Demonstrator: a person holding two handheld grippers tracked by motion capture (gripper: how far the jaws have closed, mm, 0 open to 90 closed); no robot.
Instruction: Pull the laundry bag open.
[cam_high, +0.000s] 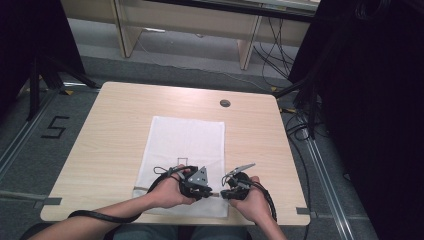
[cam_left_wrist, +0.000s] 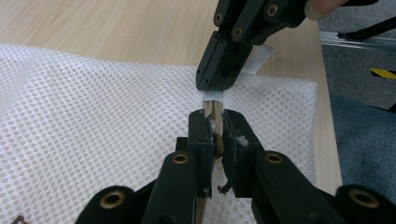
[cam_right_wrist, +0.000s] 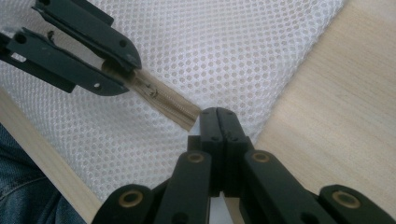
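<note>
Both our grippers, left (cam_left_wrist: 213, 125) and right (cam_right_wrist: 218, 122), grip the white mesh bag's (cam_high: 186, 141) beige zipper tape (cam_right_wrist: 163, 103) near the surface's (cam_high: 110, 130) front edge, with a floor-marked "5" (cam_high: 54, 127) leftward.

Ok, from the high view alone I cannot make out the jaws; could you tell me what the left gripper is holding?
Observer: The left gripper is shut on the beige zipper of the white mesh bag.
Operator: Thank you, and the right gripper?
Observer: The right gripper is shut on a white tab at the zipper's end.
Operator: Is the zipper open there?
Observer: The stretch between the two grippers looks closed.
</note>
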